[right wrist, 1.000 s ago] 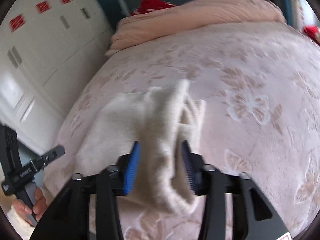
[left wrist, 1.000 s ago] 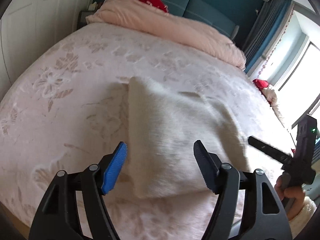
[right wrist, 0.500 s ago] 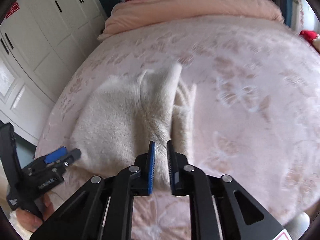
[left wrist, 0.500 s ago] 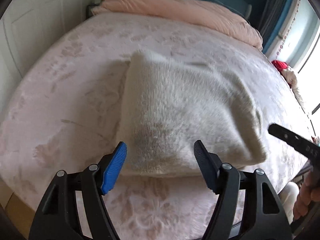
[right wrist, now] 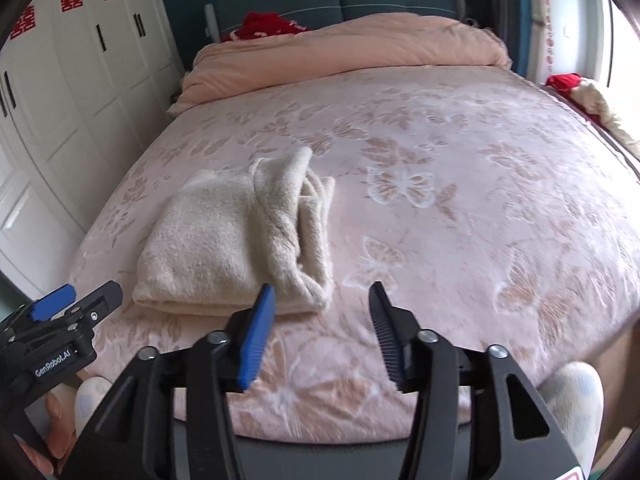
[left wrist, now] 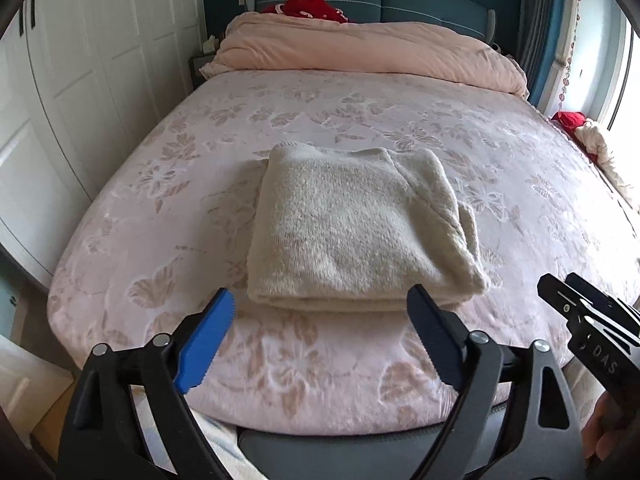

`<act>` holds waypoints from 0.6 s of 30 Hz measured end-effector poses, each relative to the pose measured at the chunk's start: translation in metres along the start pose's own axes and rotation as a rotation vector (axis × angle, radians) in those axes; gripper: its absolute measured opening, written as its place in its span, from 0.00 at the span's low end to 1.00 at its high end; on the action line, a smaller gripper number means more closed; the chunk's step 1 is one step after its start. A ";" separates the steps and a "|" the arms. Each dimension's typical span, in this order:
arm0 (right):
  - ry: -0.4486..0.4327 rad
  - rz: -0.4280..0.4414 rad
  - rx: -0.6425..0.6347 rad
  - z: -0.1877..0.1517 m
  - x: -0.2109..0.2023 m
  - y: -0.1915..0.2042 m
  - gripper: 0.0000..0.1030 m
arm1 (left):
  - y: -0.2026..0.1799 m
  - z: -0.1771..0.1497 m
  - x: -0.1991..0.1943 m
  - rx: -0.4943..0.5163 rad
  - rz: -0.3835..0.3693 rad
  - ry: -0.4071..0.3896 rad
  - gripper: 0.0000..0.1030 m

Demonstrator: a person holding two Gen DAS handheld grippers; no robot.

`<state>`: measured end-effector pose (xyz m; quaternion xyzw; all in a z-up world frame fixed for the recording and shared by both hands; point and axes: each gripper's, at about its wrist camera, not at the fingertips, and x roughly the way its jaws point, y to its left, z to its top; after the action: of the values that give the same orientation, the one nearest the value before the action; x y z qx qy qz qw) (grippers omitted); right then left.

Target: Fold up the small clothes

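A cream fuzzy knit garment (left wrist: 352,232) lies folded into a thick rectangle on the pink floral bedspread (left wrist: 360,120), near the foot edge. It also shows in the right wrist view (right wrist: 236,240), with folded layers at its right side. My left gripper (left wrist: 320,336) is open and empty, held just short of the garment's near edge. My right gripper (right wrist: 320,332) is open and empty, near the garment's right front corner and apart from it. Each gripper shows at the edge of the other's view.
A peach duvet (left wrist: 360,52) is bunched at the head of the bed, with a red item (left wrist: 308,4) against the teal headboard. White wardrobe doors (left wrist: 80,60) stand left. Red and cream cloth (left wrist: 584,136) lies at the right bed edge.
My right gripper let go of the garment's right side and opened. Both grippers drew back toward the foot of the bed. The garment now lies flat and folded.
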<state>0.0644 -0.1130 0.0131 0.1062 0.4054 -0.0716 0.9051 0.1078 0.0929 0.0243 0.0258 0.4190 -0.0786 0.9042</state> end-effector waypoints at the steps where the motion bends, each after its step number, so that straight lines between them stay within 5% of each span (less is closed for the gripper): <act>1: -0.003 -0.009 0.005 -0.004 -0.004 -0.001 0.54 | -0.003 -0.002 -0.002 0.006 0.014 0.000 0.84; 18: -0.009 -0.054 -0.034 -0.043 -0.024 0.009 0.63 | -0.033 -0.038 -0.021 0.039 0.073 -0.007 0.88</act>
<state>0.0197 -0.0925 0.0041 0.0796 0.4052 -0.0895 0.9064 0.0606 0.0675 0.0164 0.0582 0.4130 -0.0537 0.9073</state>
